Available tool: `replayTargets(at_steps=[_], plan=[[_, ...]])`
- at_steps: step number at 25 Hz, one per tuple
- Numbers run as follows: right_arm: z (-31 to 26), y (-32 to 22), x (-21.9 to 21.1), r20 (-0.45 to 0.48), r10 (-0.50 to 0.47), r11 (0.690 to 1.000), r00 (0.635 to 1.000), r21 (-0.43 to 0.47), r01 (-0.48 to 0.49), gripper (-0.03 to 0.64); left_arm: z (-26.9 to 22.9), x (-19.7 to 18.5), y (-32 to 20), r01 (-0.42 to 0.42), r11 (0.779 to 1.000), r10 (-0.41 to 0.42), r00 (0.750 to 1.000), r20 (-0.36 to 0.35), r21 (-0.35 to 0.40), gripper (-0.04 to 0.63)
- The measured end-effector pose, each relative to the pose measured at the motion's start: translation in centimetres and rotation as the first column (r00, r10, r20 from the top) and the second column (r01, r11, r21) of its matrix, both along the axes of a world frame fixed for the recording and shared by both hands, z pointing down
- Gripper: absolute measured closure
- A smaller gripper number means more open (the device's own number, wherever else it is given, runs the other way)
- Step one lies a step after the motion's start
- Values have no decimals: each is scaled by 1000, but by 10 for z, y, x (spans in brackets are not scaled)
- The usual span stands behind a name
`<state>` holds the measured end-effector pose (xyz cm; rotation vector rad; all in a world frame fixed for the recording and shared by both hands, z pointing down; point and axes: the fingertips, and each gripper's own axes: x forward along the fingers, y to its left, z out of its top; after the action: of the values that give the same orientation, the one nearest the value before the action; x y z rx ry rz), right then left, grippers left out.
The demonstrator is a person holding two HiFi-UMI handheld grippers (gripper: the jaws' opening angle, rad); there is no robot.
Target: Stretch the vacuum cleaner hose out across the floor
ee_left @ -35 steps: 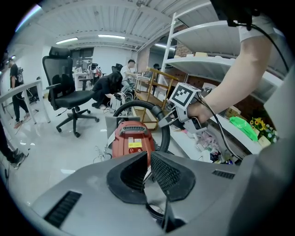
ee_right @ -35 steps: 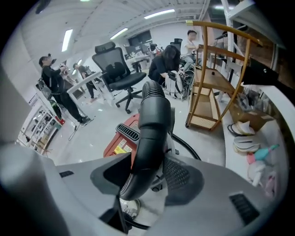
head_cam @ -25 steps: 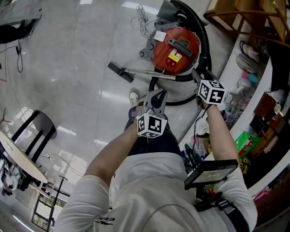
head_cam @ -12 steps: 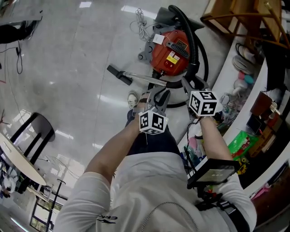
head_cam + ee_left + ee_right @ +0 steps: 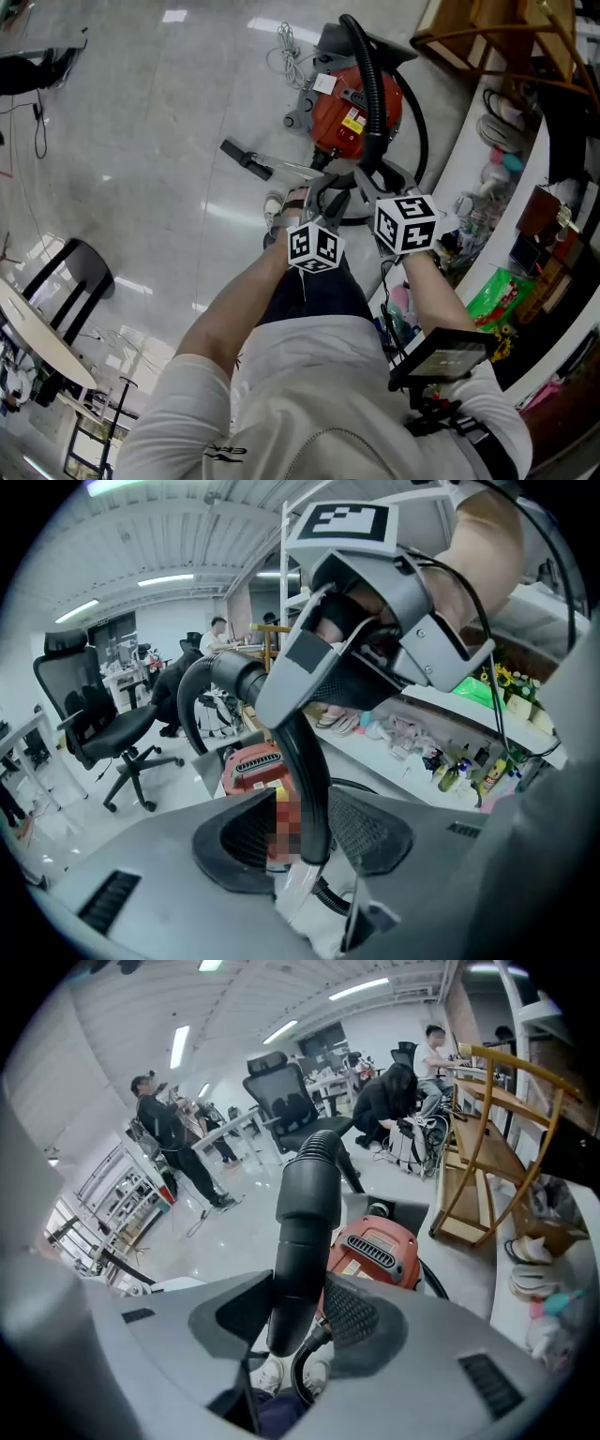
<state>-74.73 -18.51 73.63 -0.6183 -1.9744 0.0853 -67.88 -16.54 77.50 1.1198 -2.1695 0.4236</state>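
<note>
The red vacuum cleaner (image 5: pixel 345 122) stands on the pale floor ahead of my feet. Its black ribbed hose (image 5: pixel 373 82) rises in a tall arc over the body and comes down to my right gripper (image 5: pixel 367 180). In the right gripper view the hose's smooth black end tube (image 5: pixel 302 1241) fills the jaws, which are closing with both pads against it. My left gripper (image 5: pixel 328 199) sits just left of the right one. Its jaws are opening; the same black tube (image 5: pixel 307 771) stands between them with a gap at the left pad.
A floor nozzle (image 5: pixel 244 157) on a metal wand lies left of the vacuum, and a white cord (image 5: pixel 286 47) lies behind it. A cluttered shelf (image 5: pixel 511 187) and a wooden frame (image 5: pixel 487 37) line the right side. A black stool (image 5: pixel 80 267) stands at far left.
The right gripper has moved left, close to the left one, and the hose now arcs higher over the vacuum. The left jaws have gone from shut to apart around the tube.
</note>
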Motion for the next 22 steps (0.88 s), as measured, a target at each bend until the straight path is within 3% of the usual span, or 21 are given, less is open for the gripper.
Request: replayTargets(at_steps=[8, 14, 22], plan=[[-16, 25, 5, -12, -25, 999, 1000, -31, 24, 451, -3, 10, 7, -32, 999, 33, 999, 13, -22, 430], [-32, 53, 9, 3, -67, 995, 998, -69, 67, 454, -6, 1, 25, 56, 998, -55, 998, 25, -32, 419], [-42, 69, 18, -9, -82, 993, 997, -83, 81, 457, -13, 4, 37, 76, 997, -76, 997, 19, -23, 416]])
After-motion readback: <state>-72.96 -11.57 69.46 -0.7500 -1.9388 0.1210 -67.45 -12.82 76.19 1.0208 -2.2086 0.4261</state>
